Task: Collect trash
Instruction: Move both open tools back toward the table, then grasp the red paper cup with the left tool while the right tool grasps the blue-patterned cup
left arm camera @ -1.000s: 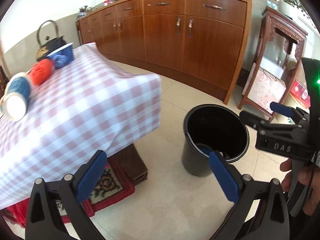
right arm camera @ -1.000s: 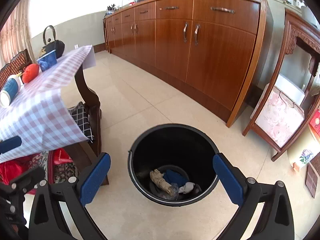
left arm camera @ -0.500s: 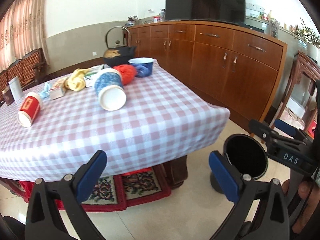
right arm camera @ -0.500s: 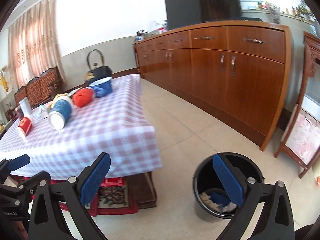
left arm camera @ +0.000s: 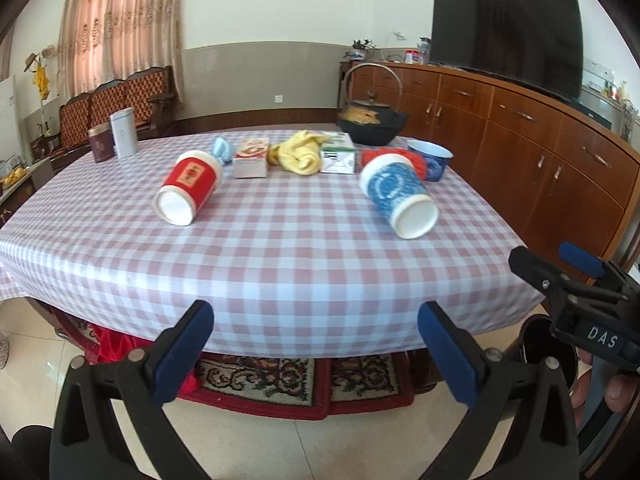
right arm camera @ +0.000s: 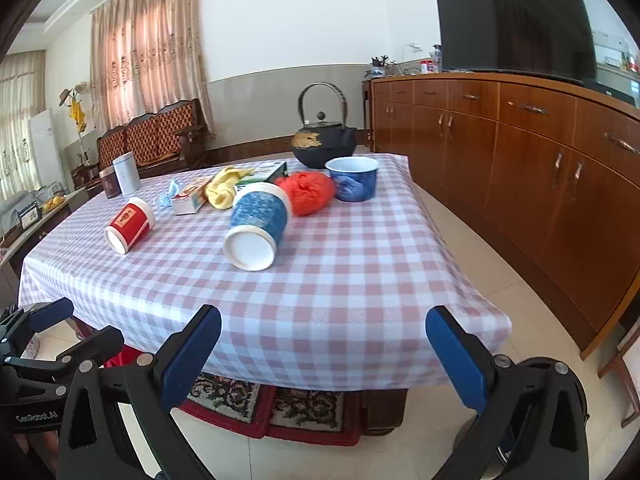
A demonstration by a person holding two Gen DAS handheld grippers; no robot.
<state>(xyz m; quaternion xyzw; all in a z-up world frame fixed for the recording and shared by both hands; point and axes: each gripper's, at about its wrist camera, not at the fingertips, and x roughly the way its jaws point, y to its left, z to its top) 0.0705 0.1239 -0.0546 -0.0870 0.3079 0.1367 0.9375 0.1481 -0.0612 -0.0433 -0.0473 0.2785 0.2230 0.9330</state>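
On the checked tablecloth [left arm camera: 280, 264] lie a red paper cup [left arm camera: 188, 188] and a blue paper cup [left arm camera: 396, 196], both on their sides, a yellow crumpled rag [left arm camera: 300, 156], a red crumpled wad [right arm camera: 308, 192], a pale blue scrap [left arm camera: 222, 150] and two small boxes [left arm camera: 252, 158]. My left gripper [left arm camera: 316, 352] is open and empty below the table's near edge. My right gripper [right arm camera: 324, 356] is open and empty too. The black bin [right arm camera: 560, 384] stands on the floor at the right, mostly hidden behind the right gripper.
A black iron kettle [right arm camera: 324, 140], a blue bowl [right arm camera: 352, 178] and two tins [left arm camera: 116, 138] stand at the table's far side. A long wooden sideboard [right arm camera: 540, 168] with a TV runs along the right. Red rugs [left arm camera: 280, 376] lie under the table.
Both grippers have swung up and left from the bin to face the table. The bin has dropped to the lower right edge of both views. Both grippers stay open and empty.
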